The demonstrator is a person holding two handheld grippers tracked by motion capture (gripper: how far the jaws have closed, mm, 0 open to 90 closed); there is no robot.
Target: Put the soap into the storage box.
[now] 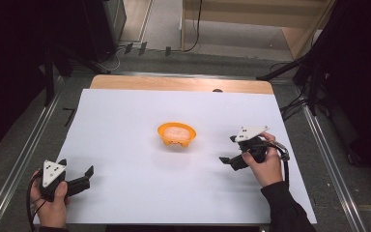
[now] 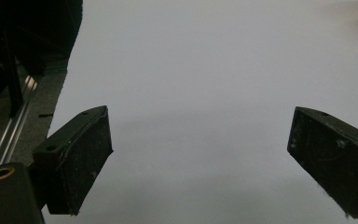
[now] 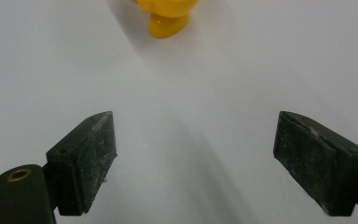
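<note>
The white-covered bench [image 1: 125, 121] carries an orange bowl [image 1: 176, 135] at its middle; the right gripper [image 1: 228, 149], jaws spread and empty, points toward it from nearby; the left gripper [image 1: 77, 170] lies released, well apart.

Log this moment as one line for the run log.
left claw: open, empty | right claw: open, empty, aimed at bowl | bowl: orange, mid-table, untouched

Your only obstacle: orange bowl [image 1: 176, 135] mid-sheet; white sheet [image 1: 125, 116] left, right, near, far of it lies bare.
</note>
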